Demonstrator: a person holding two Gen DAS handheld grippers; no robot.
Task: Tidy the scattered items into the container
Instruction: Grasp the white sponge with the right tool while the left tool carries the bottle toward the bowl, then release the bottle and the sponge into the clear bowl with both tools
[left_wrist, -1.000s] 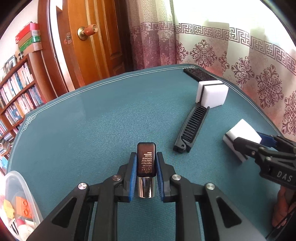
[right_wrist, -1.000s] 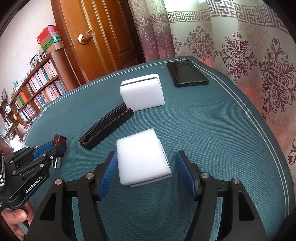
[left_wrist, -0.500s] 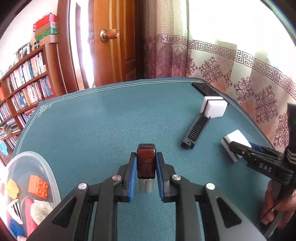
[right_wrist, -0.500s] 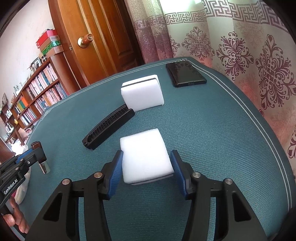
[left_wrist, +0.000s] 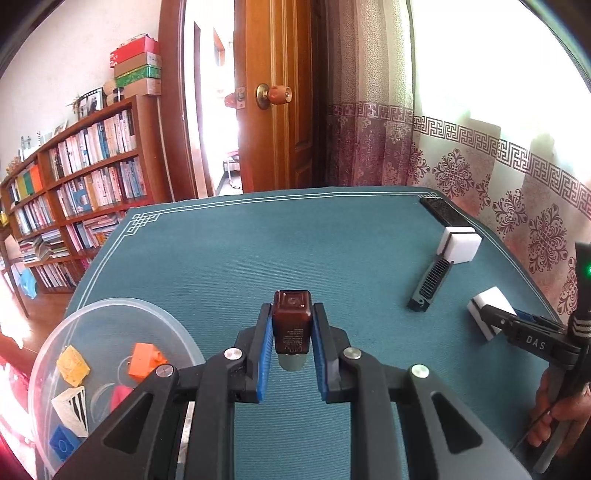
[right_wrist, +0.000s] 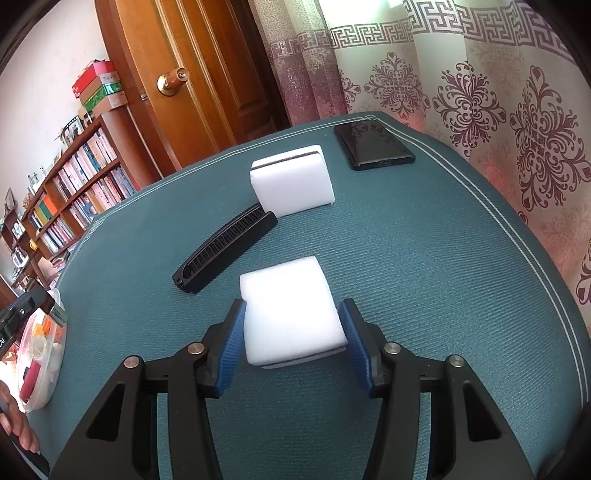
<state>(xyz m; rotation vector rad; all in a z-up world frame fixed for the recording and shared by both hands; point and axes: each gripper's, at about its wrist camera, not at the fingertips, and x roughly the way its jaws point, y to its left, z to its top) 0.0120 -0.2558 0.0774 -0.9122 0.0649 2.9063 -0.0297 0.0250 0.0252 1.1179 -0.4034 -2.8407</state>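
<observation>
the left gripper (left_wrist: 291, 334), clamped on a small brown square-capped bottle (left_wrist: 291, 325) short of the clear round plastic tub (left_wrist: 177, 328), could drop it outside, while the right gripper (right_wrist: 291, 332) squeezing the white foam block (right_wrist: 291, 314) may deform it.

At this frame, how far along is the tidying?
Done: toy blocks already lie in the clear container. In hand: left gripper holds the brown bottle; right gripper clamps a white sponge. Left on the table: second sponge, black comb, phone.
</observation>
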